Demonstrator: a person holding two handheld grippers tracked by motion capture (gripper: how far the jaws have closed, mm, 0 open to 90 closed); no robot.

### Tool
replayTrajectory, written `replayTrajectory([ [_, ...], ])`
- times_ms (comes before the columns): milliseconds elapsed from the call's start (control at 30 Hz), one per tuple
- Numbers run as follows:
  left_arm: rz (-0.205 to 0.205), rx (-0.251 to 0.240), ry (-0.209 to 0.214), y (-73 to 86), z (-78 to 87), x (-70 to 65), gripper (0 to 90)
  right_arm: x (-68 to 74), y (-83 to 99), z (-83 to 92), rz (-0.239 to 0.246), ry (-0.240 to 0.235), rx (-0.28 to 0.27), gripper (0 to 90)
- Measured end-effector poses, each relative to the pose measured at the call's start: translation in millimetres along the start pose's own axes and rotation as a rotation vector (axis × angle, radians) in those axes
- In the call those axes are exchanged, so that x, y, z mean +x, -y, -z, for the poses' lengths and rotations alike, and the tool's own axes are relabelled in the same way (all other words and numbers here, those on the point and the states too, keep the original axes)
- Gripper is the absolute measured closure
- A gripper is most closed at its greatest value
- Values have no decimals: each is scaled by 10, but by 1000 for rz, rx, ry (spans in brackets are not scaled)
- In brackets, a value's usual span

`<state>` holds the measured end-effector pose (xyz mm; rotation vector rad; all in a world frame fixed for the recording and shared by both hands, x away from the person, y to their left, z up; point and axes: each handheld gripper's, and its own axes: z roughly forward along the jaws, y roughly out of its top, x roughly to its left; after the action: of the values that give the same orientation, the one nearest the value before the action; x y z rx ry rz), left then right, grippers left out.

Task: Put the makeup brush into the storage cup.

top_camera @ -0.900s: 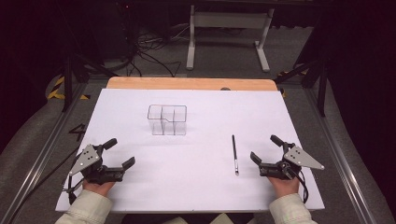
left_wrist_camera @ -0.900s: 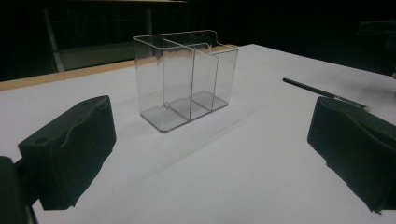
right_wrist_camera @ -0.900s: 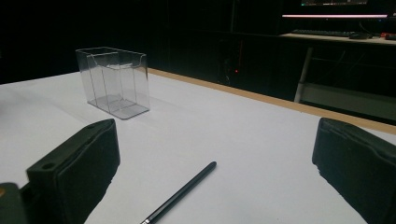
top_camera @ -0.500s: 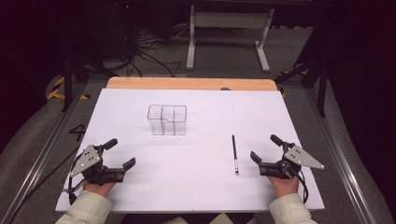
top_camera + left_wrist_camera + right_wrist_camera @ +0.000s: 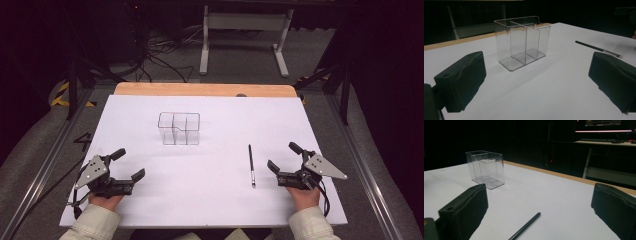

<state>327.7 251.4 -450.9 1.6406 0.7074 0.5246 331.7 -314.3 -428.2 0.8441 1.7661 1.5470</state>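
Pen (image 5: 251, 165): lies flat on the white table sheet (image 5: 210, 200), right of centre, just left of your right gripper (image 5: 281, 158), not touching it. Long axis runs roughly away from you.
Clear organizer (image 5: 179, 128): stands upright, mid-table, well apart from the pen and from both grippers. Compartments look empty.
Right gripper: jaws spread wide, holding nothing, resting low by the near right edge.
Left gripper (image 5: 129, 163): jaws likewise spread, empty, at the near left, pointing toward the organizer.
Step in hand (judgement): reach for the pen, most likely to stand it in the organizer.
How to do it well: turn your right gripper so the jaws straddle the pen across its width, come down near its middle, and close gently. A thin round barrel is likely to roll or skid on the smooth sheet, so keep the jaws level with the table.
Left gripper's job: be ready to steady the organizer; it looks light and could tip.
Right gripper view: shows the pen (image 5: 525, 226) angling between the two black pads (image 5: 465, 213).
Left gripper view: shows the organizer's inner dividers (image 5: 520, 42) plainly, with the pen (image 5: 597, 48) lying off to one side.
High view: gives the true spacing of pen, organizer and both hands.
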Motion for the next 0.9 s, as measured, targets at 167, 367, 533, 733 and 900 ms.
replayTrajectory([
  [167,0,-3,-1,1,-6,-3,17,28,-46,-59,11,-16,15,18],
  [367,4,-1,1,2,-9,-2,17,26,-112,-152,7,-25,30,18],
  [533,6,3,2,2,-13,-2,17,17,-177,-234,4,-34,39,18],
  [733,6,6,3,1,-11,1,17,27,-217,-342,6,-42,45,18],
  [900,7,5,3,0,-12,-1,17,42,-250,-411,9,-49,67,18],
])
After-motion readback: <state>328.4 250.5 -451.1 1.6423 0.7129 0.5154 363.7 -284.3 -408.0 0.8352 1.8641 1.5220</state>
